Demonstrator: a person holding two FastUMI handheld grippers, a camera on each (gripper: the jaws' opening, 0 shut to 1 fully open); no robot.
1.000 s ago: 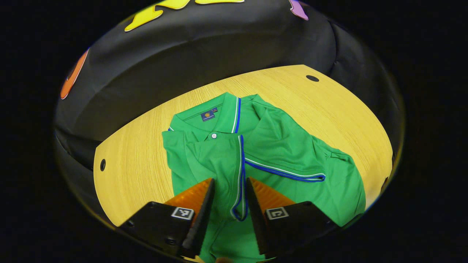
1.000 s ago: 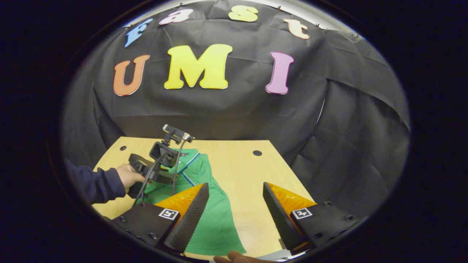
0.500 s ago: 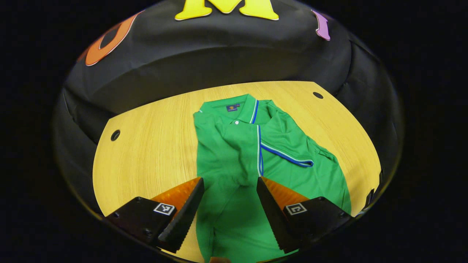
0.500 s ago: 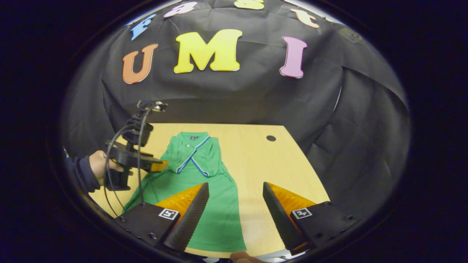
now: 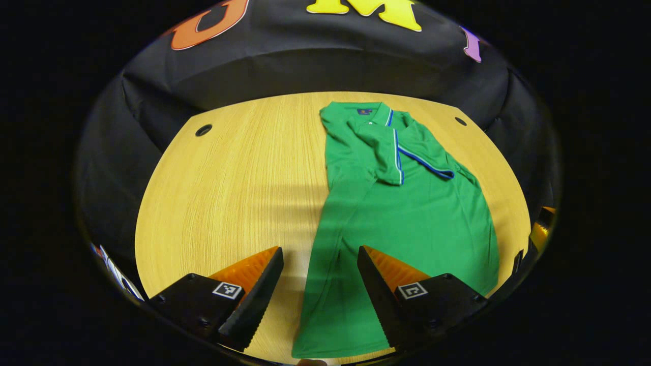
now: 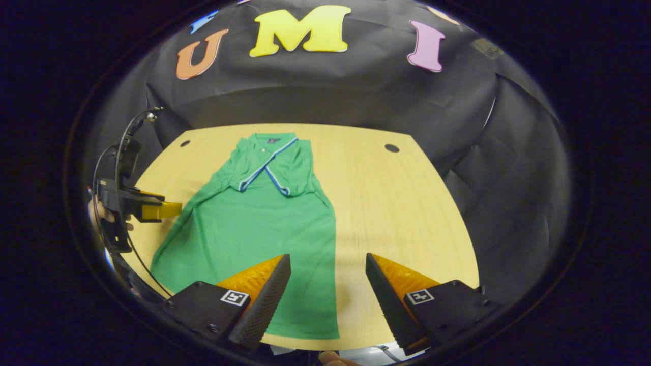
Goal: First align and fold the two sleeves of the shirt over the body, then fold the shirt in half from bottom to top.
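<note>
Green shirt (image 5: pixel 407 213), sleeves (image 5: pixel 402 152) crossed, lies lengthwise near-to-far; both hand-held grippers (image 5: pixel 318 284) (image 6: pixel 328 290) gape empty over its near hem.

Wooden table (image 5: pixel 239 183) spread out ahead, round holes (image 5: pixel 203 130) at its far corners, black cloth wall (image 6: pixel 325 96) beyond.

My left claw (image 5: pixel 319 272) has pulled back from the shirt (image 5: pixel 402 218) toward the near edge of the tabletop (image 5: pixel 229 183) — a second ago its fingers stood over the folded sleeve, now they hang above the hem. My right claw (image 6: pixel 328 284) tilted down, so the whole shirt lies before it.
</note>
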